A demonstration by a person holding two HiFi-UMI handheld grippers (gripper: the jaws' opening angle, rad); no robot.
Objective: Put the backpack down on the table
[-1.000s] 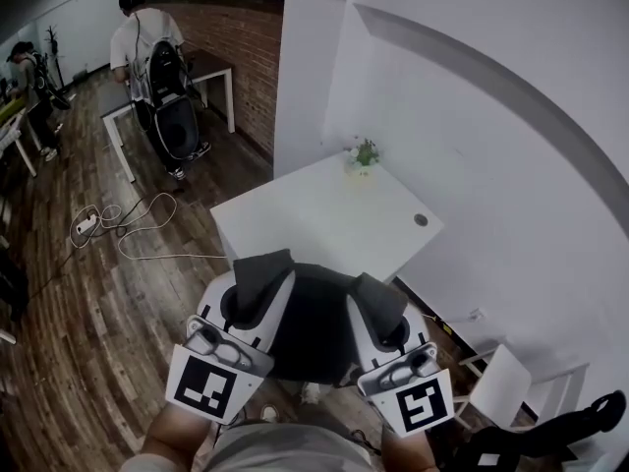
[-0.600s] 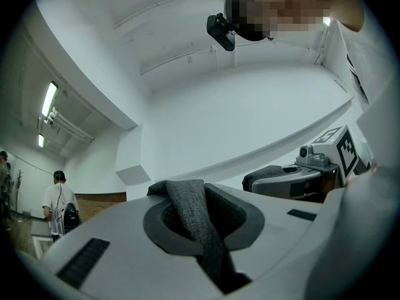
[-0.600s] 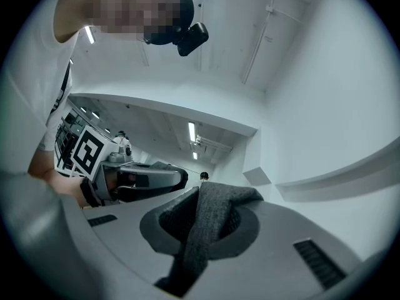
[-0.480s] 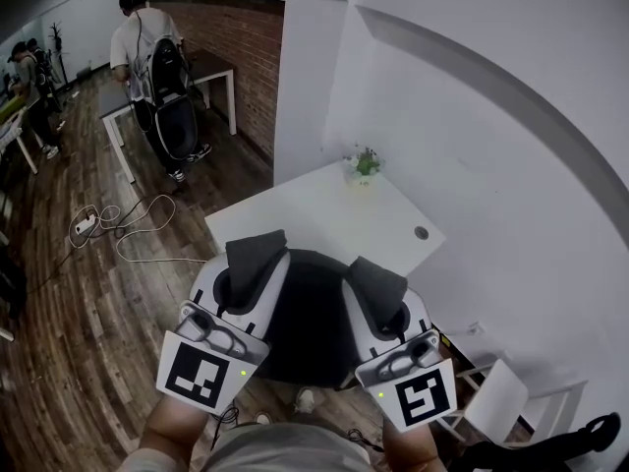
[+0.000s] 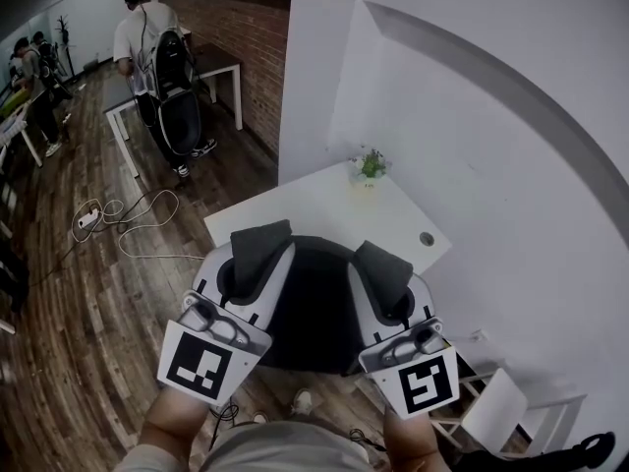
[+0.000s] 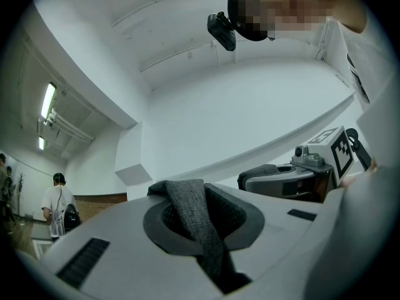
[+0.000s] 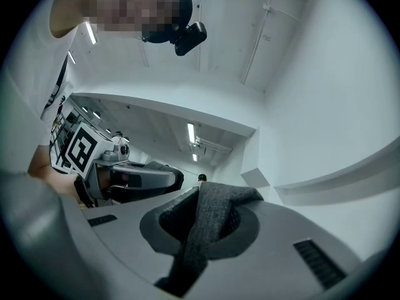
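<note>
Backpack (image 5: 313,308) hangs at the counter's (image 5: 324,209) near edge — left claw (image 5: 257,252) and right claw (image 5: 384,271) each pinched tight on a grey shoulder strap (image 6: 194,220). Carrying step, I judge; next it needs bringing over the top, lowering, then releasing.

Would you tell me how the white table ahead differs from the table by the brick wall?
The white table has a white top and carries a small plant; the table by the brick wall has a dark top and a person standing at it. Both stand against walls.
</note>
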